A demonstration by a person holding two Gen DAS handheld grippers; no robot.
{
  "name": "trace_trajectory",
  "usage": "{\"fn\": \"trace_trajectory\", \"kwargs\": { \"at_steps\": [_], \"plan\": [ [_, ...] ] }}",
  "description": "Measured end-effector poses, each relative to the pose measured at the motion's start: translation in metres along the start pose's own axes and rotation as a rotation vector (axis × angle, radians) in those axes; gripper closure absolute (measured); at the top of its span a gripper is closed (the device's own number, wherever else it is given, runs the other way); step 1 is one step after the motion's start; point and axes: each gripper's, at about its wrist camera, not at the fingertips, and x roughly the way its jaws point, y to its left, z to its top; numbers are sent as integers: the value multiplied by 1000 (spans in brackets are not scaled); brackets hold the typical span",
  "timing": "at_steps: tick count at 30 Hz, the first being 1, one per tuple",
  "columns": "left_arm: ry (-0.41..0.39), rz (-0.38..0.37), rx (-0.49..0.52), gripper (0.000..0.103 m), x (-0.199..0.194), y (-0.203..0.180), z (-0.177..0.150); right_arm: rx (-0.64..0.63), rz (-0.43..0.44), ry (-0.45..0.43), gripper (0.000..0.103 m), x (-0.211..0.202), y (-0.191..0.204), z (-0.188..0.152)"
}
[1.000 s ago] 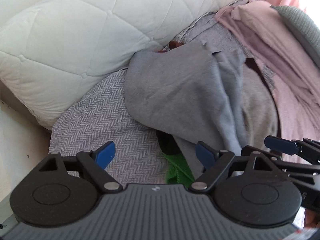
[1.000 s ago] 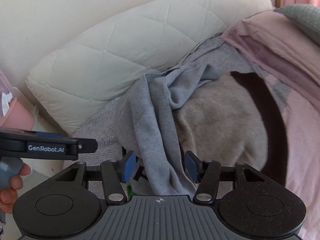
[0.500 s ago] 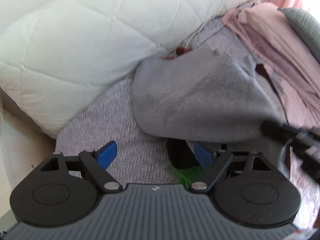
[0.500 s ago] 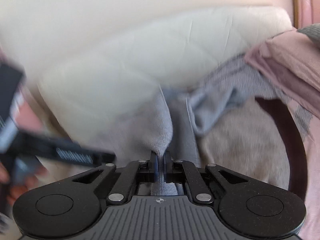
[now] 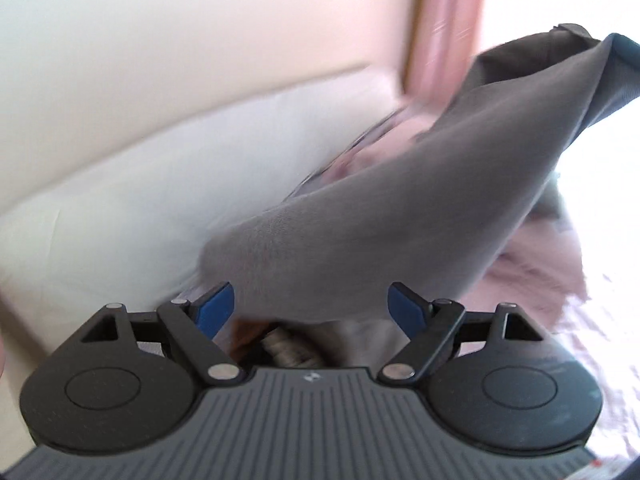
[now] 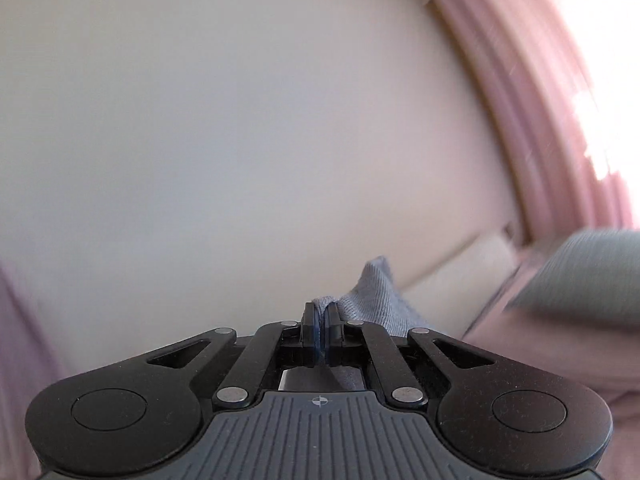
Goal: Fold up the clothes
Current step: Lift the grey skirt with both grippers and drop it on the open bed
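Right hand-held gripper (image 6: 320,320) pinching a fold of grey garment (image 5: 380,220), pointing level at the wall (image 6: 240,120). Garment stretched in the air, long axis slanting from lower left up to upper right, above pink bedding (image 5: 532,280). Left hand-held gripper (image 5: 310,306) spread wide, empty, just under the cloth's low end, beside the pillow (image 5: 140,200).

Bare cream wall (image 6: 240,140) open ahead in the right wrist view, pink curtain (image 6: 552,120) closing the right side, lifted grey garment (image 5: 400,232) spanning the left wrist view, white quilted pillow (image 5: 140,200) behind.
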Motion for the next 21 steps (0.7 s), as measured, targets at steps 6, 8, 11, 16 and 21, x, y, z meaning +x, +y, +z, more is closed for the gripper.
{"fn": "trace_trajectory", "kwargs": {
  "at_steps": [6,8,11,16,21],
  "plan": [
    [-124,-194,114,21,-77,-86,-2,-33,-169,-336,103,-141,-18,88],
    [-134,-257,151,21,-96,-118,-10,-65,-232,-435,103,-193,-20,107],
    [-120,-343,207,21,-119,-169,-32,-106,-348,-507,103,-270,-23,137],
    [5,-446,294,19,-147,-264,-103,-62,-596,-114,81,-356,-71,146],
    [208,-459,394,18,-165,-328,-189,34,-788,191,30,-469,-118,77]
  ]
}}
